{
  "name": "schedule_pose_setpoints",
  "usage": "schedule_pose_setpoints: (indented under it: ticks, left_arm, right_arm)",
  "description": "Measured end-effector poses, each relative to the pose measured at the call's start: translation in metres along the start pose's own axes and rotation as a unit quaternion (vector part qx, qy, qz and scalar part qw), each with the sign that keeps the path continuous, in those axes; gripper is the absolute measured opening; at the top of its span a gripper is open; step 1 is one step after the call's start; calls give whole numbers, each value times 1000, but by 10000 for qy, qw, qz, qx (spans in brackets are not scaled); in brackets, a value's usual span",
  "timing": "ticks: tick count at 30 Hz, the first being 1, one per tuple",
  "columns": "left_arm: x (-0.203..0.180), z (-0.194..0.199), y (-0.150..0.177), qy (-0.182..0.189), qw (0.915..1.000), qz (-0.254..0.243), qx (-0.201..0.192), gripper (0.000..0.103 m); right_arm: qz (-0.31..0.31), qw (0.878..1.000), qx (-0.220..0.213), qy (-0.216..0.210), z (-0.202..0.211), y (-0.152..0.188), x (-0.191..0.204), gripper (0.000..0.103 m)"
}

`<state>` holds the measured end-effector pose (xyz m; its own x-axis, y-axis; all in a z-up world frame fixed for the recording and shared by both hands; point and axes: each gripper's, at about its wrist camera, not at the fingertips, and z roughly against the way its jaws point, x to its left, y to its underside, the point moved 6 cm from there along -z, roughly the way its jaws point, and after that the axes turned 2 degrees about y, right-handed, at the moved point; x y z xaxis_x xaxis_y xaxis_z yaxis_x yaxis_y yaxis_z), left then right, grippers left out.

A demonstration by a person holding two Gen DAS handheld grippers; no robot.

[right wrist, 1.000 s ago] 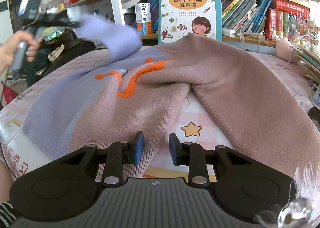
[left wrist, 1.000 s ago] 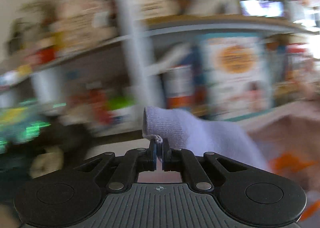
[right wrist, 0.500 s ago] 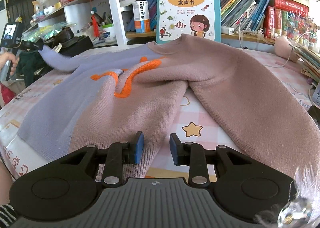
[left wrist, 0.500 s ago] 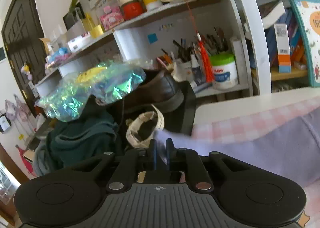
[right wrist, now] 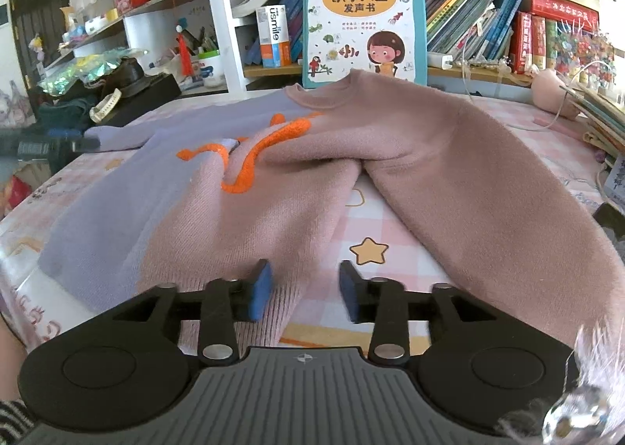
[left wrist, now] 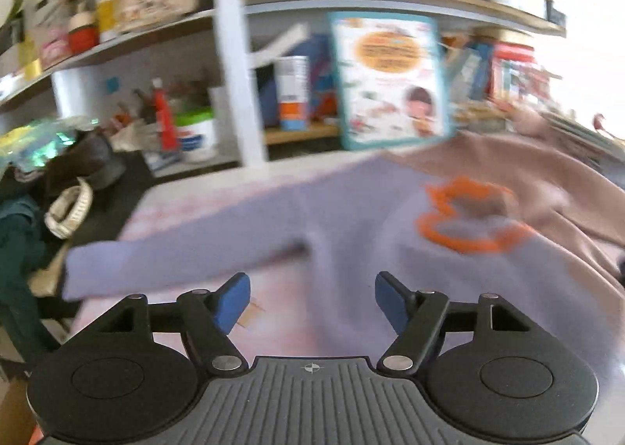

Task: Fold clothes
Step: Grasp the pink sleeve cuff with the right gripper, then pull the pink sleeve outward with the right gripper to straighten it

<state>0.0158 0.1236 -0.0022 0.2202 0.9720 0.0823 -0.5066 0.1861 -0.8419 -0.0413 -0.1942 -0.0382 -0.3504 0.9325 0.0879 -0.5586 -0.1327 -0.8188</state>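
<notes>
A sweater (right wrist: 297,187), lilac on its left half and dusty pink on its right with orange trim, lies spread on the pink checked table cover (right wrist: 371,245). Its lilac sleeve (left wrist: 187,253) stretches out flat to the left, and the pink sleeve (right wrist: 488,187) runs toward the near right. My left gripper (left wrist: 312,302) hovers over the lilac side, jaws opening wide with nothing between them; it appears blurred at the sleeve's cuff in the right wrist view (right wrist: 50,148). My right gripper (right wrist: 304,294) sits at the sweater's bottom hem, jaws opening, pads astride the hem edge without pressing it.
A shelf unit (right wrist: 218,15) with a large picture book (right wrist: 363,23) and rows of books (right wrist: 508,31) stands behind the table. A dark pile with a hat and bags (right wrist: 117,85) crowds the far left corner. Stacked books (right wrist: 597,117) lie at the right edge.
The left gripper carried the lilac sleeve out to the left, laid it flat and let go, then swung back toward the sweater body. The right gripper's jaws widened; it stayed in place.
</notes>
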Motion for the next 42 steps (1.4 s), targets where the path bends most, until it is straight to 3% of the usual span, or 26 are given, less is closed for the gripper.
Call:
schedule_pose_setpoints:
  ticks: [2,7,12,21,22,24,26,30,34,40,42]
  left_arm:
    - [-13,7,13,4,10000,18,50,74]
    - [-15,20,36,-100,9995,224,182,74]
    - [-15,23,46,-34,9989,369,283,74]
    - [-18,10,57,101,9975,487,493,74]
    - [-17,9,57,132,9972,538,495,74]
    - [-15,8,58,209,9963,673,501,73]
    - [-14,8,59,233,9958,728,495,73]
    - [-16,8,59,206,9960,696,517,73]
    - [-17,9,58,197,9961,671,537,73]
    - [-16,9,58,233,9961,616,593,74]
    - [-16,9,58,224,9961,631,581,74]
  right_arm:
    - [78,9999,-39,58,11,-1,-4,47]
    - [335,9915,43,1254,53,4,-50,50]
    - [-297,9764,353,2110,85,21,-112,50]
    - [-1377,9668,724,2026,85,46,-158,50]
    - [-1355,9677,728,1998,86,46,-156,47]
    - [-1324,9728,742,1747,86,44,-150,8]
    - [-1209,9743,789,1732,85,38,-148,8]
    - [1,9612,477,2718,77,0,-150,8]
    - [705,9415,-75,3295,55,-64,-172,8]
    - [1459,8929,-747,4194,10,-154,-205,8]
    - [1466,8838,-812,4367,-3,-167,-214,8]
